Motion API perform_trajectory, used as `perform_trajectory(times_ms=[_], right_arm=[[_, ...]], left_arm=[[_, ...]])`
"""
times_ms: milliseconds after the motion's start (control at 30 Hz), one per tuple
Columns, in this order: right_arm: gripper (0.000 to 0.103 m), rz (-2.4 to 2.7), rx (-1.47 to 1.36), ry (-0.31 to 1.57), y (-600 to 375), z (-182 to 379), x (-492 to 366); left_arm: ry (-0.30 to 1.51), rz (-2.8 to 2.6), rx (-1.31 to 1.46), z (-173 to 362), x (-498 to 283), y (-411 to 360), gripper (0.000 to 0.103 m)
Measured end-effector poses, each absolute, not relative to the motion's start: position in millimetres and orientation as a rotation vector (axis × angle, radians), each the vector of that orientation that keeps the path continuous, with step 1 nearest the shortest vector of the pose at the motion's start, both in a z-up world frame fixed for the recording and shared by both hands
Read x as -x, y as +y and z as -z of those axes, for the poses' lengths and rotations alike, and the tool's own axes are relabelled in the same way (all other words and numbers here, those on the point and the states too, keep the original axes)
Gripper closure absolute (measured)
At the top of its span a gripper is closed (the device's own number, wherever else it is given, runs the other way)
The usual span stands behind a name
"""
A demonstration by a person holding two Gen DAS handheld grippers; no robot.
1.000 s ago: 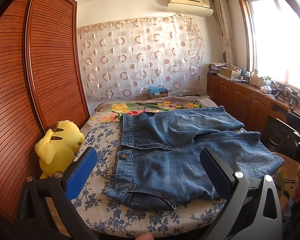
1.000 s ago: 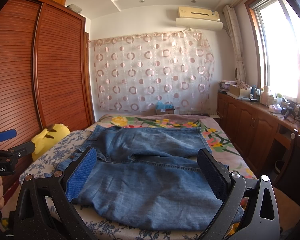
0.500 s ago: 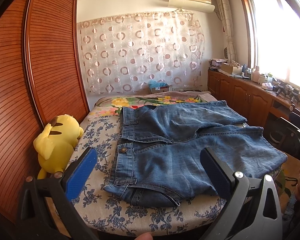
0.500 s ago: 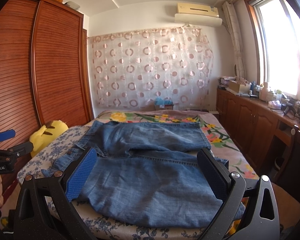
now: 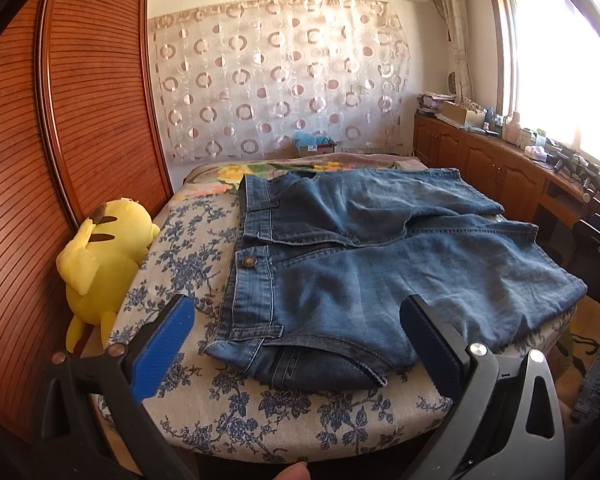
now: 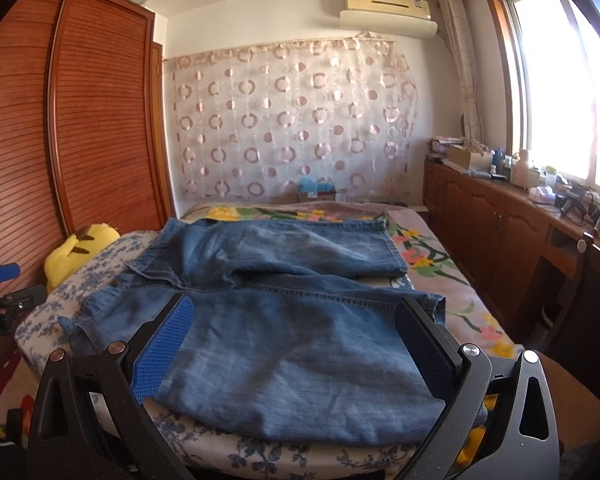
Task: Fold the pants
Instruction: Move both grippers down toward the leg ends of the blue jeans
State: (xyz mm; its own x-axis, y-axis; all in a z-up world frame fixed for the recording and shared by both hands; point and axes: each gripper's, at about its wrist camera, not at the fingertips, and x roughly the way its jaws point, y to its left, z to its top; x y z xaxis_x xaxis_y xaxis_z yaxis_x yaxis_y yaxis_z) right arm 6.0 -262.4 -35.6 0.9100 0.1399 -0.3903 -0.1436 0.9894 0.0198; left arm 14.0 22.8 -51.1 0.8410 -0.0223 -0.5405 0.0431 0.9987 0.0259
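Both grippers hang wide open off the near edge of the bed, nothing in either one. The left gripper (image 5: pixel 296 344) faces the waistband end of the jeans (image 5: pixel 380 272), its blue pads (image 5: pixel 164 348) spread either side of the near-left corner of the denim. The right gripper (image 6: pixel 296 340) lines up on the leg end, pads straddling the near leg, no contact that I can see. That spacing reads like a two-ended pickup being set up, one gripper per end of the near edge.

The jeans lie flat across the bed (image 5: pixel 284 428), waistband toward the bed's left edge, legs running toward the right edge, near hem just over it. A yellow plush toy (image 5: pixel 100 256) sits at the left edge against the slatted wardrobe (image 5: pixel 80 100). Beyond: circle-print curtain (image 6: pixel 292 120), air conditioner (image 6: pixel 388 12), bright window (image 6: pixel 560 72) over a cluttered wooden counter (image 6: pixel 500 216).
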Motion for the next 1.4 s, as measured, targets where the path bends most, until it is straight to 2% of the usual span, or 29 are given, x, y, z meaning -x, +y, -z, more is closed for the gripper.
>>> perform_trajectory(times_ms=[433,867,1000,1167,1300,1400], right_arm=[[0.001,-0.044,0.008,0.508,-322.2,75.7,-5.5],[0.002,-0.018,-0.016,0.544,-358.5,86.6,-2.7],[0.003,-0.011,-0.018,0.560,-365.2,90.4,-3.2],[0.003,-0.007,-0.022,0.575,-368.6,96.8,-4.6],[0.003,-0.005,-0.025,0.593,-373.4,103.5,-6.2],[0.003,-0.005,-0.023,0.612,-377.0,106.4,-7.3]], left_arm=[[0.658,0.044,0.004,89.4,-20.6,59.4,0.000],[0.681,0.015,0.042,112.2,-20.4,95.9,0.003],[0.694,0.048,0.057,117.4,-22.8,98.2,0.006],[0.724,0.076,0.076,123.8,-31.8,97.4,0.016],[0.767,0.062,0.074,134.7,-41.7,99.2,0.032],[0.784,0.065,0.098,141.1,-45.3,101.7,0.035]])
